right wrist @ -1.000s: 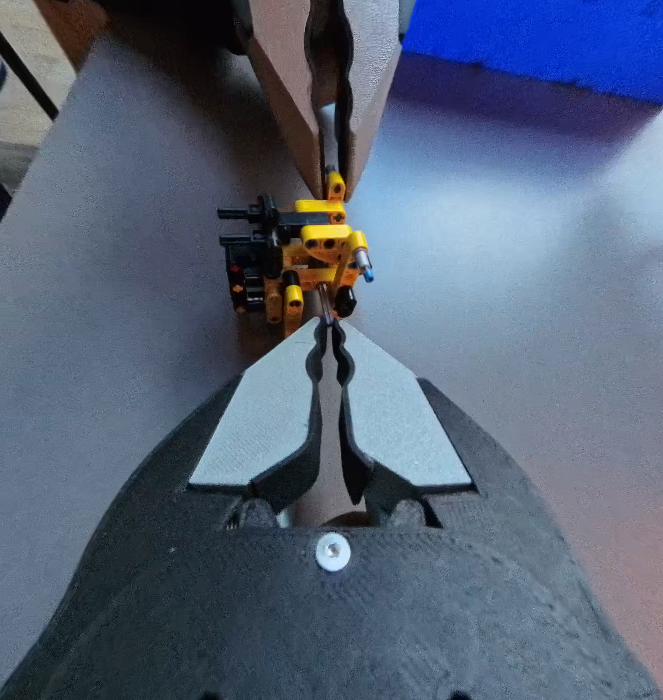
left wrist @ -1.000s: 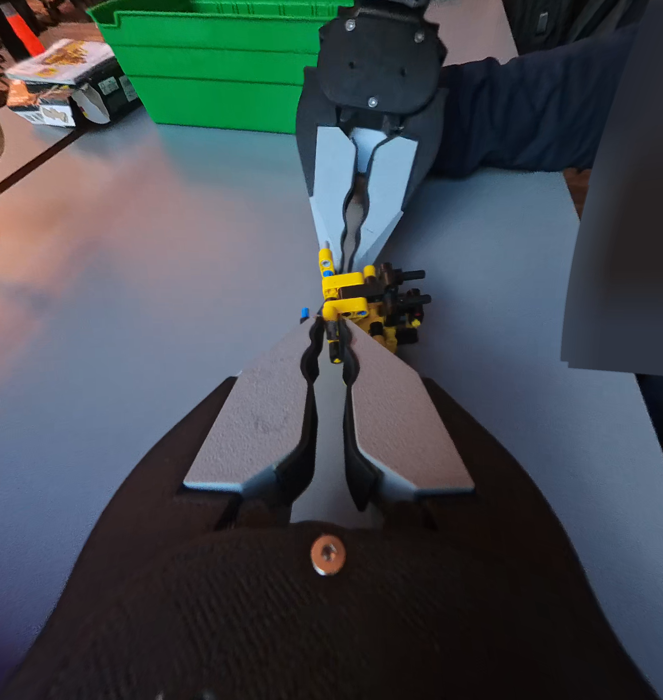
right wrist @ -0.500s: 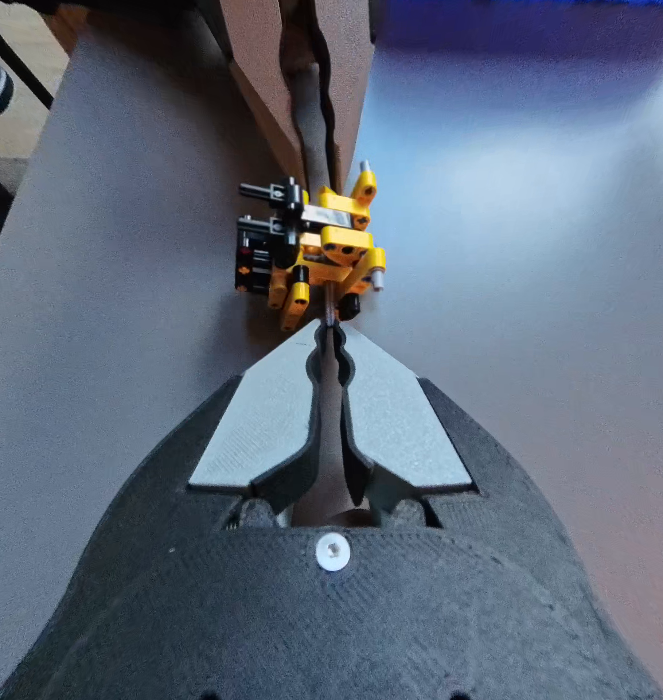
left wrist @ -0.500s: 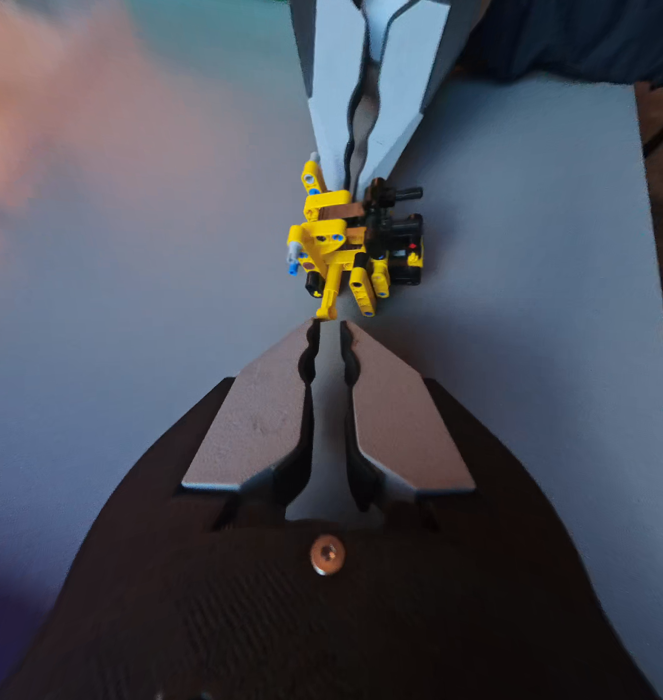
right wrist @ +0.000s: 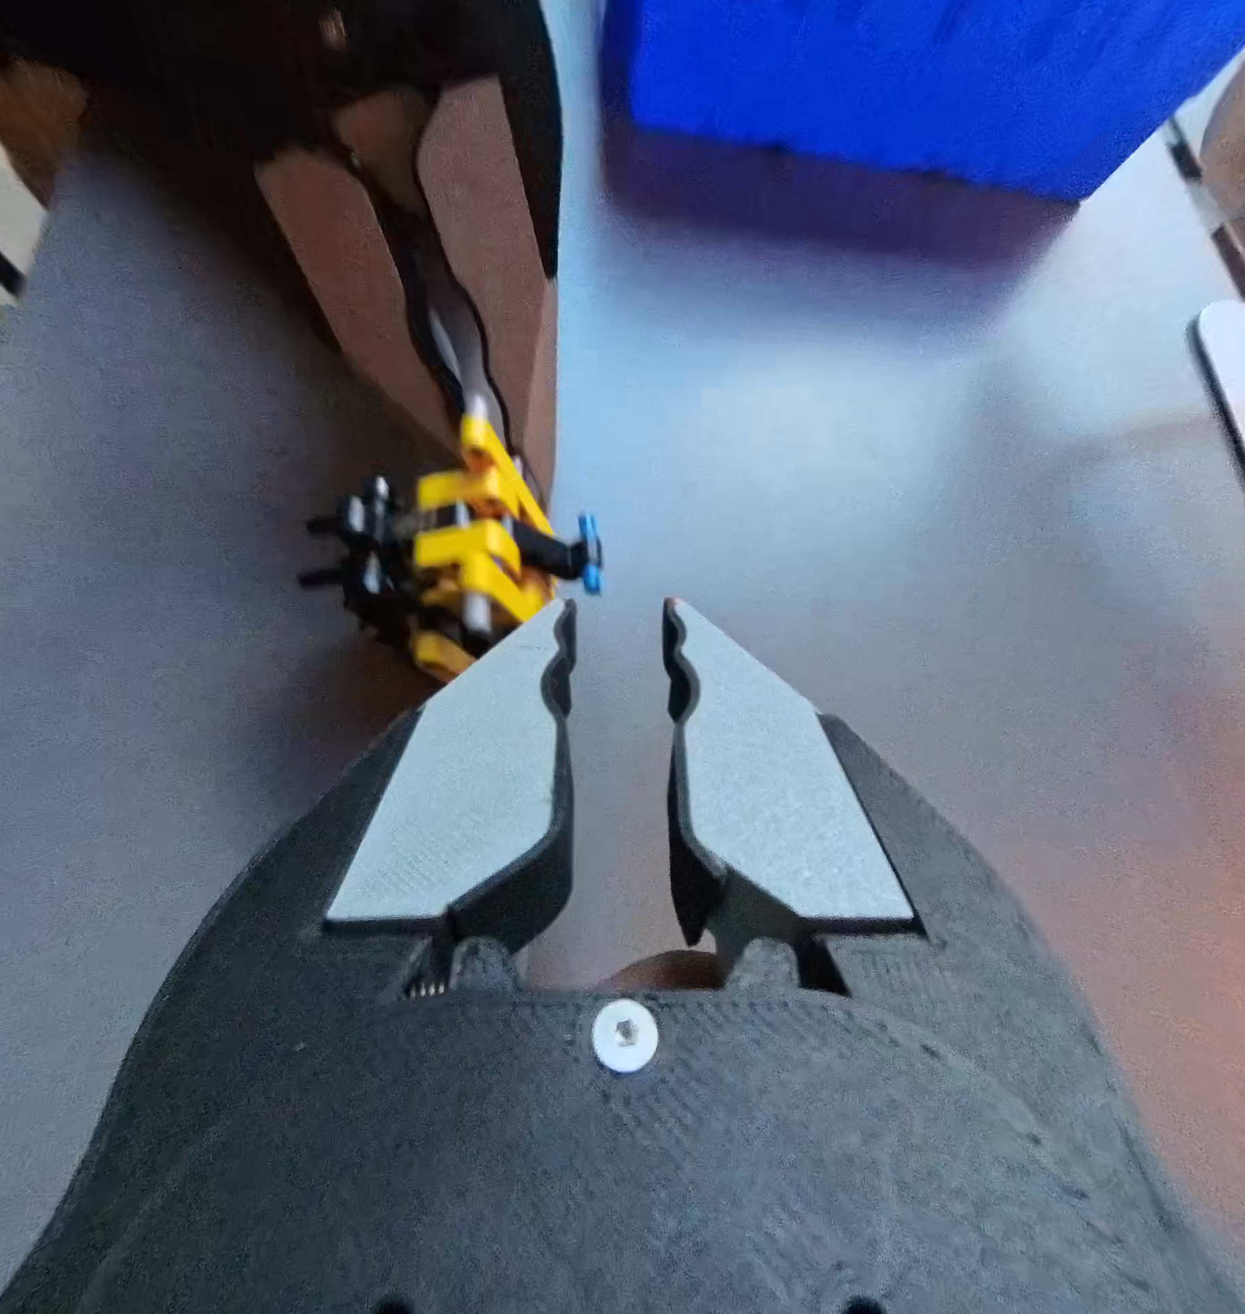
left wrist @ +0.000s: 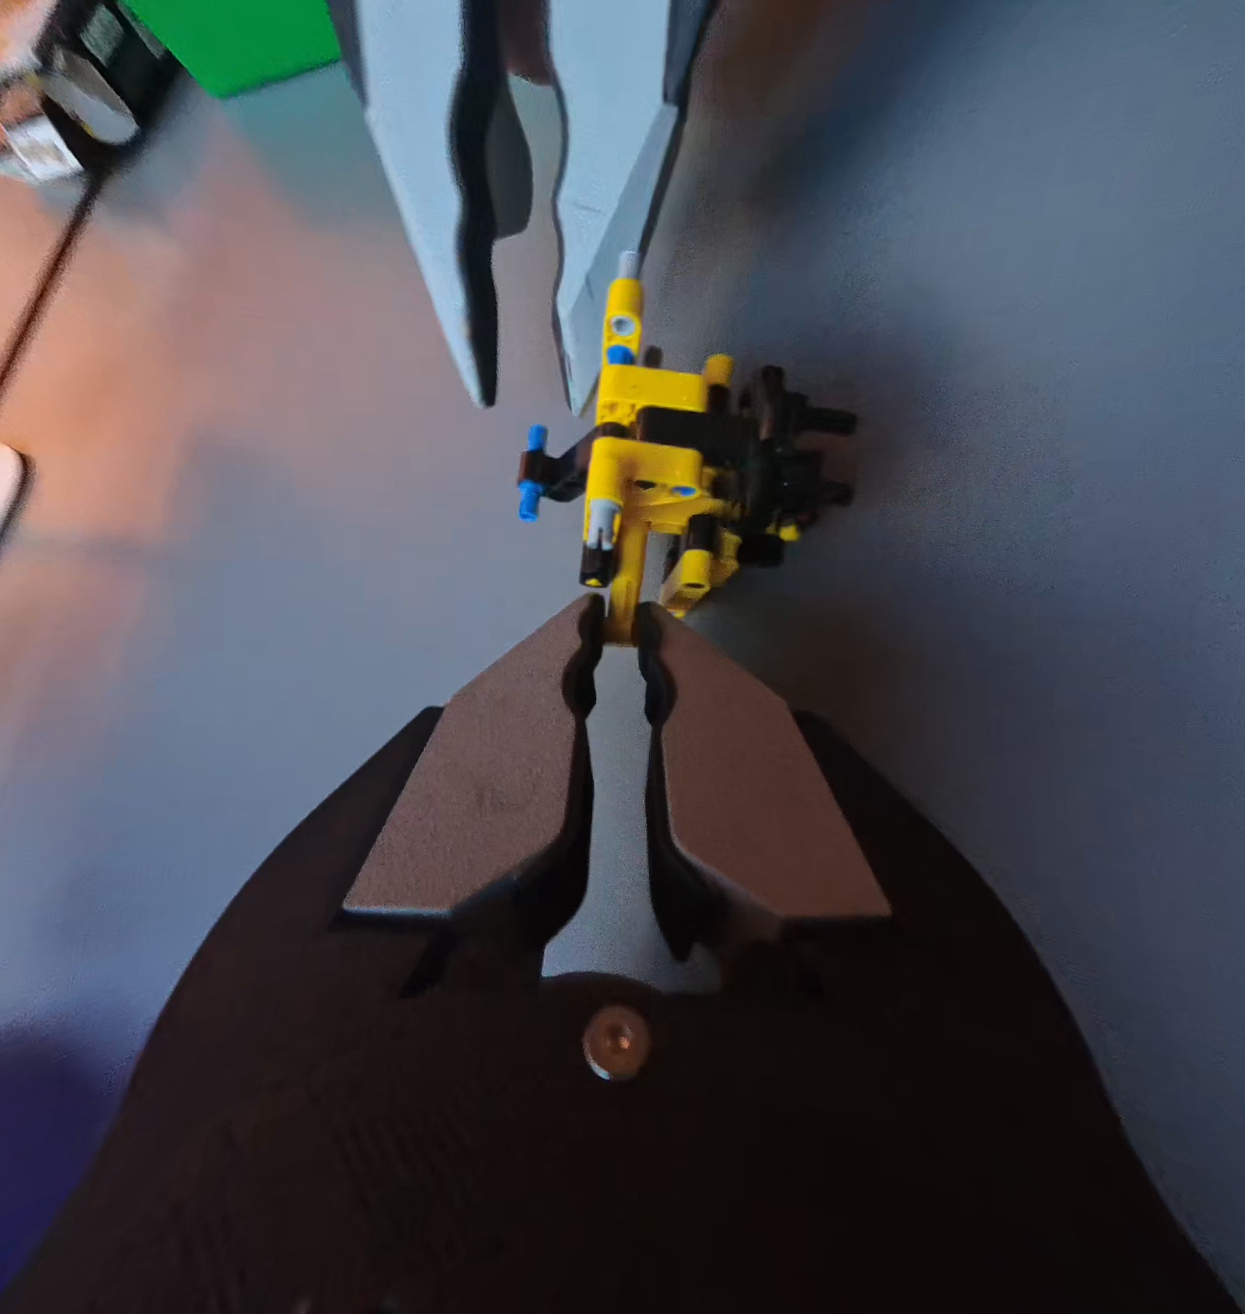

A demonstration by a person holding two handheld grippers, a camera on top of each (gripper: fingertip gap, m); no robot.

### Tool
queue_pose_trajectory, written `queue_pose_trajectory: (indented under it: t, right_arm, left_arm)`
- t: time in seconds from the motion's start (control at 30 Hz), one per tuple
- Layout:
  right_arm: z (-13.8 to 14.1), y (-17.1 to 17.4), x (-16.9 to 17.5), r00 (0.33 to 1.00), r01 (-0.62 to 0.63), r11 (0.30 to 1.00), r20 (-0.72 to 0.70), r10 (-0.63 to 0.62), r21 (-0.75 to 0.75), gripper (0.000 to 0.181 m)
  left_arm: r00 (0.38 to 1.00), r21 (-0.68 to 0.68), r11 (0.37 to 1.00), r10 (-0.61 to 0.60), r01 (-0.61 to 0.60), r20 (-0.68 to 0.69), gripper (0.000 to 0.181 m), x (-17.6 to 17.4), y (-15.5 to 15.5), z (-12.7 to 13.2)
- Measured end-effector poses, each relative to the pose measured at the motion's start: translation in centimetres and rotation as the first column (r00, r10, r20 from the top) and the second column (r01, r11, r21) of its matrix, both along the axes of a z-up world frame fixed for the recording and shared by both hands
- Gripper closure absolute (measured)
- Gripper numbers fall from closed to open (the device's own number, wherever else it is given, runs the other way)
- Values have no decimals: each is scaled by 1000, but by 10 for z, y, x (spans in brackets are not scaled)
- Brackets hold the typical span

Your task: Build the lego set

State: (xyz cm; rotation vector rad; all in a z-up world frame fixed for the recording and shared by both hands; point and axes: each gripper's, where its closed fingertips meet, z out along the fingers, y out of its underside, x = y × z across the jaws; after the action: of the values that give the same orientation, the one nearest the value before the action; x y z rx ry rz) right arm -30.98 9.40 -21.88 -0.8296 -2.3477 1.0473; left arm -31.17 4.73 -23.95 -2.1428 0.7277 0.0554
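Lego build, that small yellow-and-black Technic-style assembly of beams and pins, is sitting low over the grey tabletop, and the left gripper has it by the near end: two tan-faced fingers nipped in close on a thin yellow beam that sticks out toward the camera, with only that beam's width between them. So the model's long axis runs straight out from the left claw, pretty much in line with its fingers, with the black pinned block off to the model's right side and a short black arm tipped with blue pins poking out the other way. Now look at the right gripper: grey fingers parted, a clear gap of bare table showing between them, nothing in its hold. From its own camera the build lies ahead and to the left of the tips, just beside the left finger rather than between the two, and the blue-pinned arm is the nearest part, pointing across toward that open gap. In the left view the right claw's tips hang just beside the upright yellow piece at the far end. My read: the right claw is free and closest to that blue end, so any next grab means shifting left. A blue bin sits beyond, well apart.
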Motion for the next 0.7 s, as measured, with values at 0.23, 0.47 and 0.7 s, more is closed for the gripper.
queue_pose_trajectory:
  t: [0.23, 0.47, 0.7]
  right_arm:
    - [26, 14, 2, 995, 72, 991, -72, -64, 112, 133]
    - [36, -30, 4, 998, 3, 987, -69, 8, 163, 152]
    - [-2, -41, -1, 998, -44, 926, 60, 24, 375, 169]
  left_arm:
    - [995, 49, 999, -14, 19, -97, 175, 12, 6, 2]
    - [998, 65, 998, 22, -19, -52, 175, 11, 11, 8]
    - [999, 74, 997, 35, -33, -37, 175, 8, 12, 10]
